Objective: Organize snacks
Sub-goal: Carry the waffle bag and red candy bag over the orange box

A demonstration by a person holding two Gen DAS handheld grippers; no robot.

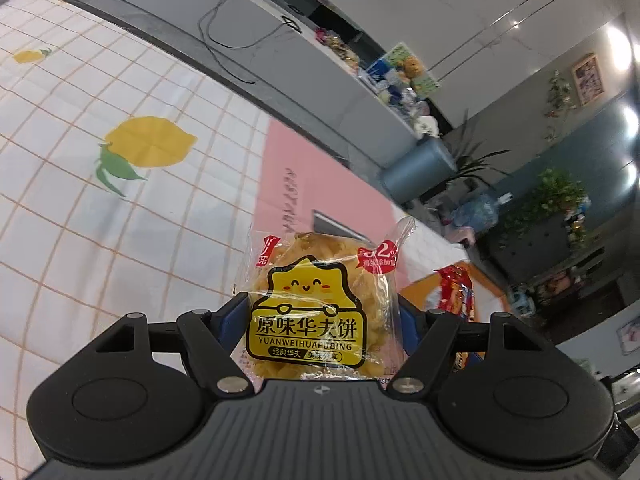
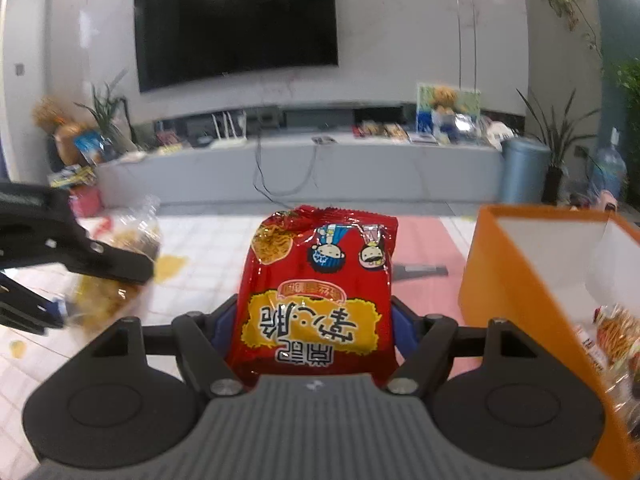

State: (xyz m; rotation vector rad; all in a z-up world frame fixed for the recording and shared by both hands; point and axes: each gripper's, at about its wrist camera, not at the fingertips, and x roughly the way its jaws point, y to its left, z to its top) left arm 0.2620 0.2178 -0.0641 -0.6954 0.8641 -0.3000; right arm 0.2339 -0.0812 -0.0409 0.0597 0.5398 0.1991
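My left gripper (image 1: 320, 312) is shut on a clear-wrapped waffle cake packet (image 1: 320, 300) with a yellow label, held above the lemon-print tablecloth (image 1: 120, 200). My right gripper (image 2: 314, 320) is shut on a red noodle snack bag (image 2: 316, 292), held upright above the table. An orange box (image 2: 520, 292) with a white inside stands at the right in the right wrist view, with several snack packets (image 2: 612, 340) in it. The left gripper and its waffle packet (image 2: 116, 264) show blurred at the left of the right wrist view. The red bag and the orange box edge (image 1: 456, 288) show to the right of the waffle packet.
A pink mat (image 1: 320, 184) covers part of the table; a dark flat object (image 2: 420, 270) lies on it. Behind the table are a long grey TV bench (image 2: 300, 168) with cables and clutter, a wall TV (image 2: 236, 24), a blue bin (image 2: 524, 168) and potted plants (image 2: 556, 132).
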